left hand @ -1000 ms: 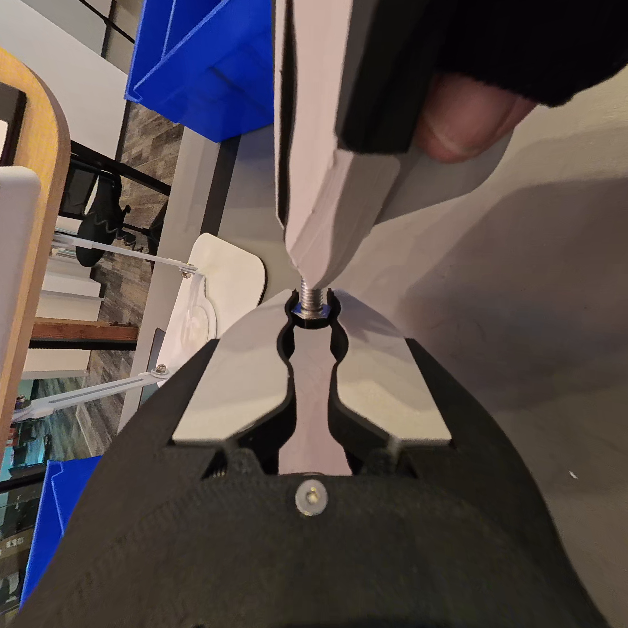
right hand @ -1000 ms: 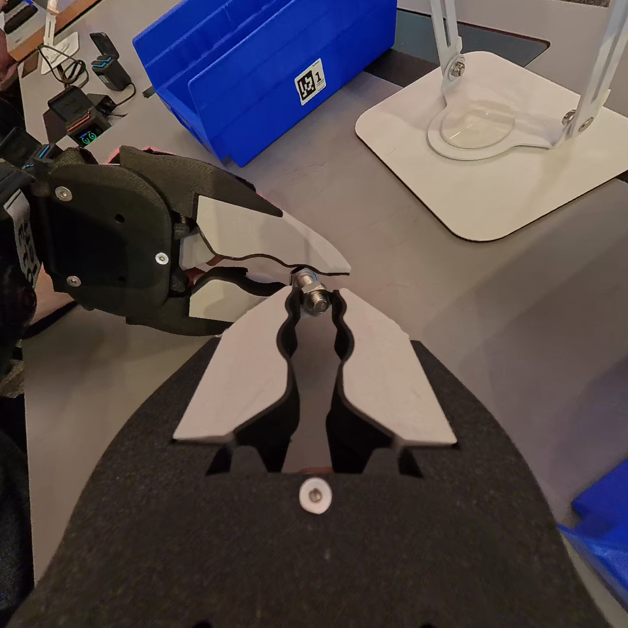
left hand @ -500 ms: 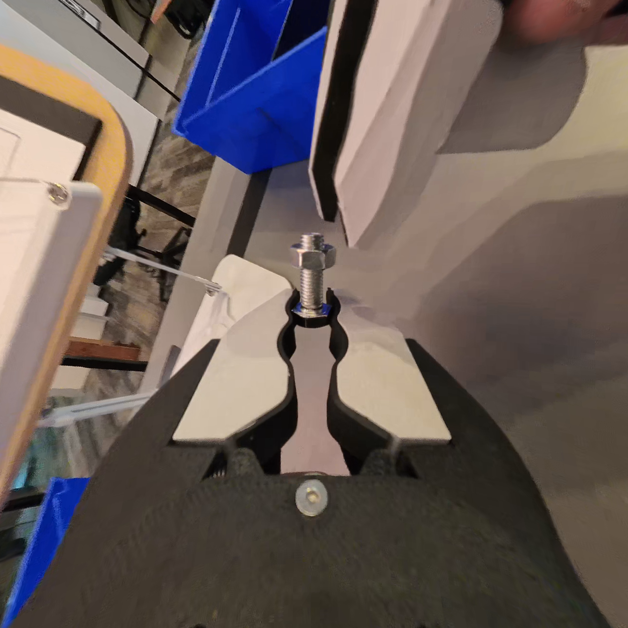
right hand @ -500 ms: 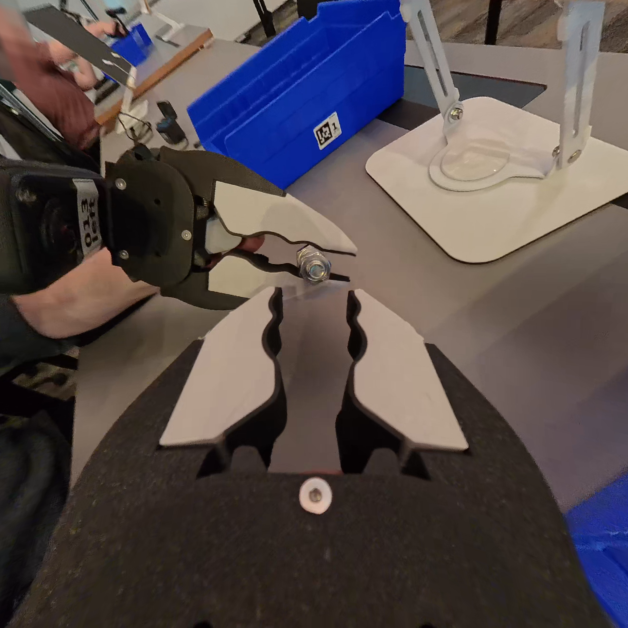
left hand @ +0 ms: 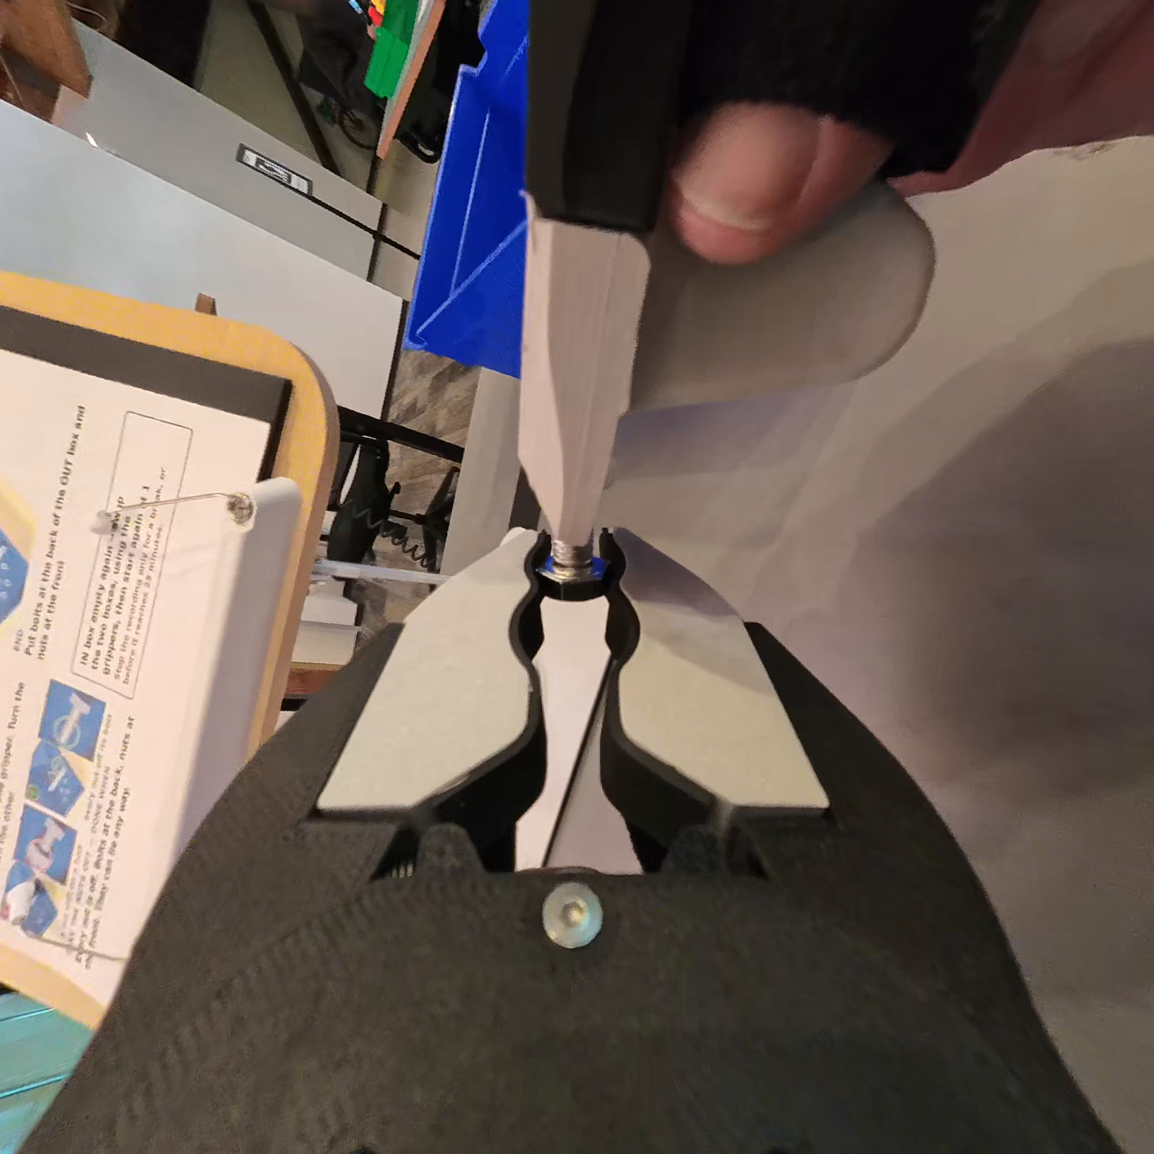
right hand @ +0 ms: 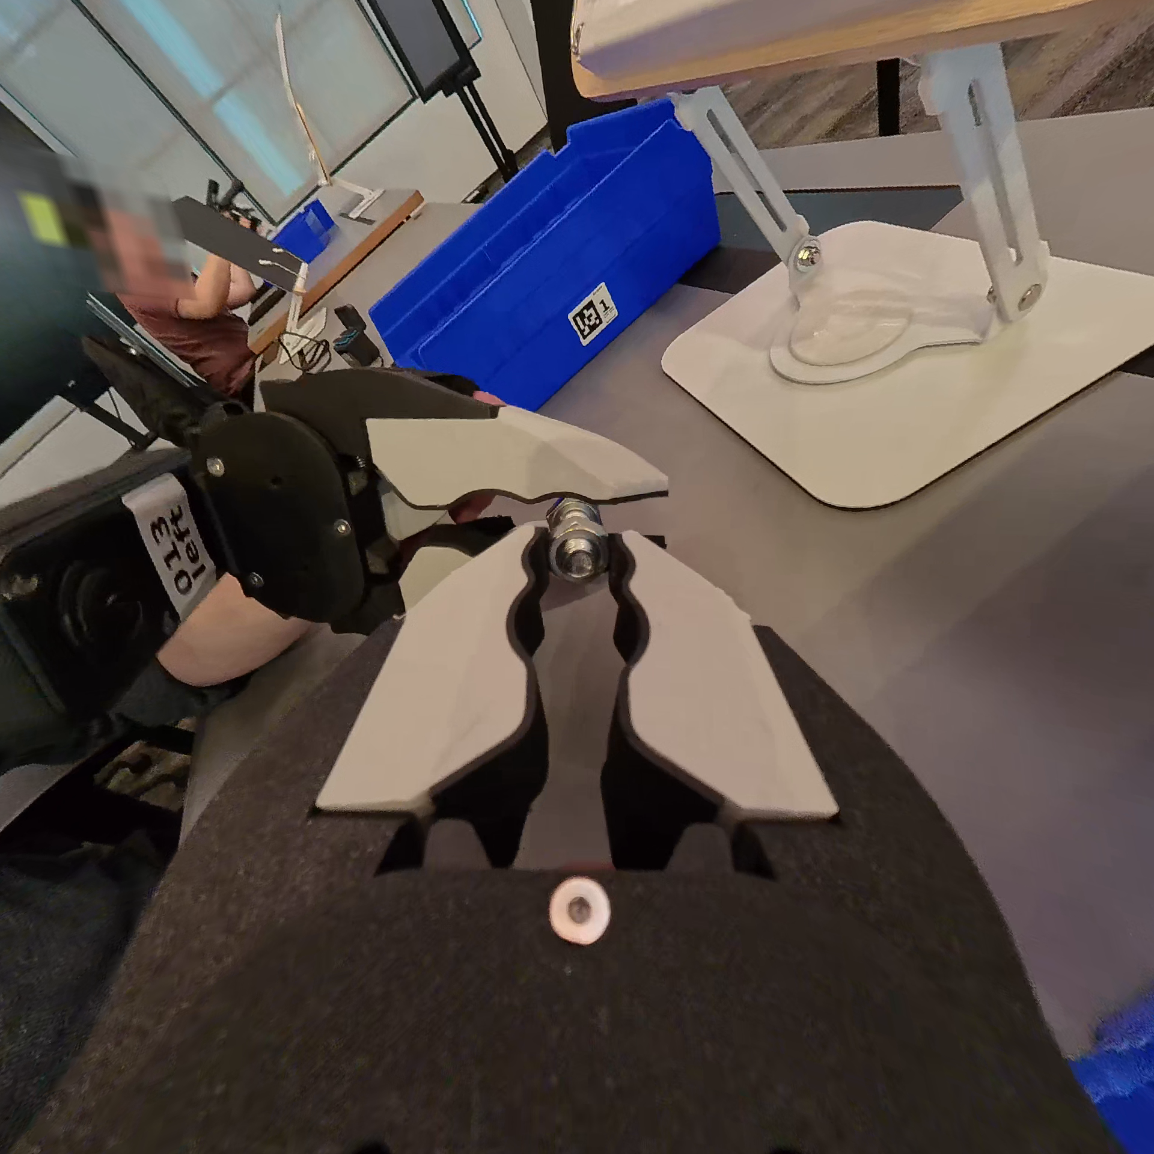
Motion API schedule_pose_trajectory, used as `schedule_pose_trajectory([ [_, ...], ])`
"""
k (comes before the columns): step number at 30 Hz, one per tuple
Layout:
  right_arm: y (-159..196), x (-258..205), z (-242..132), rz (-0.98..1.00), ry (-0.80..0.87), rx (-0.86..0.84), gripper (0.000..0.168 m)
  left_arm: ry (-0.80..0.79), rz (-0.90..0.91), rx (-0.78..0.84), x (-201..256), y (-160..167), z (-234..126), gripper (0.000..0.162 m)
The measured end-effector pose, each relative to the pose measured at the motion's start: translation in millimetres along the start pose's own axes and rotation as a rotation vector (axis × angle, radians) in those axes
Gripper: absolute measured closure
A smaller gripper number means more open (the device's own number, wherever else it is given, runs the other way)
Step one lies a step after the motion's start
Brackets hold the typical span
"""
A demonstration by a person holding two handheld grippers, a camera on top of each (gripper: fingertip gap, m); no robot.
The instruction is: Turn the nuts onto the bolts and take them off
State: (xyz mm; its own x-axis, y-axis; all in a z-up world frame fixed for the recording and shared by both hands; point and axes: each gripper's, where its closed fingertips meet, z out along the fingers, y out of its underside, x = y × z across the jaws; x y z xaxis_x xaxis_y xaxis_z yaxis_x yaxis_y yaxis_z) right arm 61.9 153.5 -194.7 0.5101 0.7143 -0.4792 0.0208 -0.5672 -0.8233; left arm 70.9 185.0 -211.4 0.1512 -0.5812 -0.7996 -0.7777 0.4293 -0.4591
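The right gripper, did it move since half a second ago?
Yes. In the left wrist view the right gripper has come back down onto the bolt, toward the nut in the left gripper.

An office-like workroom: grey desks, blue parts bins (one tagged), a wall monitor.

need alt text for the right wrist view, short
The right gripper closes on the head of a bolt whose other end the left gripper holds by its nut, above a grey table. Behind stand a blue bin and a white stand.
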Motion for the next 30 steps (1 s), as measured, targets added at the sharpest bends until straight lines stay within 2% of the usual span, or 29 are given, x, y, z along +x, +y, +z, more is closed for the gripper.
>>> schedule_pose_trajectory([
  [1,0,0,1,-0.015,0.004,-0.006,0.15,0.025,-0.021,-0.002,2,1,0,0.147],
  [4,-3,-5,-1,-0.117,0.016,-0.033,0.15,0.108,-0.093,0.035,3,-2,-4,0.147],
  [8,1,-13,-3,-0.416,0.061,-0.171,0.15,0.276,-0.186,0.08,13,-8,-12,0.147],
  [10,5,-18,-6,-0.643,0.067,-0.261,0.15,0.388,-0.242,0.131,21,-13,-20,0.147],
  [14,22,-28,-15,-1.287,0.062,-0.509,0.15,0.689,-0.327,0.201,49,-23,-40,0.147],
  [16,27,-28,-17,-1.38,0.042,-0.608,0.15,0.753,-0.339,0.214,58,-26,-44,0.147],
  [18,23,-26,-16,-1.359,0.059,-0.609,0.146,0.753,-0.37,0.225,57,-26,-42,0.147],
  [19,20,-27,-15,-1.314,0.066,-0.583,0.132,0.743,-0.379,0.23,54,-25,-41,0.147],
  [21,10,-29,-17,-1.183,0.077,-0.501,0.125,0.664,-0.374,0.204,45,-19,-34,0.147],
  [25,-9,-18,-23,-0.689,0.128,-0.305,0.132,0.474,-0.336,0.158,25,-13,-23,0.147],
  [28,-5,-6,-25,-0.319,0.096,-0.22,0.133,0.344,-0.269,0.114,17,-13,-17,0.147],
  [30,-1,-5,-24,-0.143,0.046,-0.17,0.134,0.226,-0.22,0.069,9,-10,-12,0.147],
])
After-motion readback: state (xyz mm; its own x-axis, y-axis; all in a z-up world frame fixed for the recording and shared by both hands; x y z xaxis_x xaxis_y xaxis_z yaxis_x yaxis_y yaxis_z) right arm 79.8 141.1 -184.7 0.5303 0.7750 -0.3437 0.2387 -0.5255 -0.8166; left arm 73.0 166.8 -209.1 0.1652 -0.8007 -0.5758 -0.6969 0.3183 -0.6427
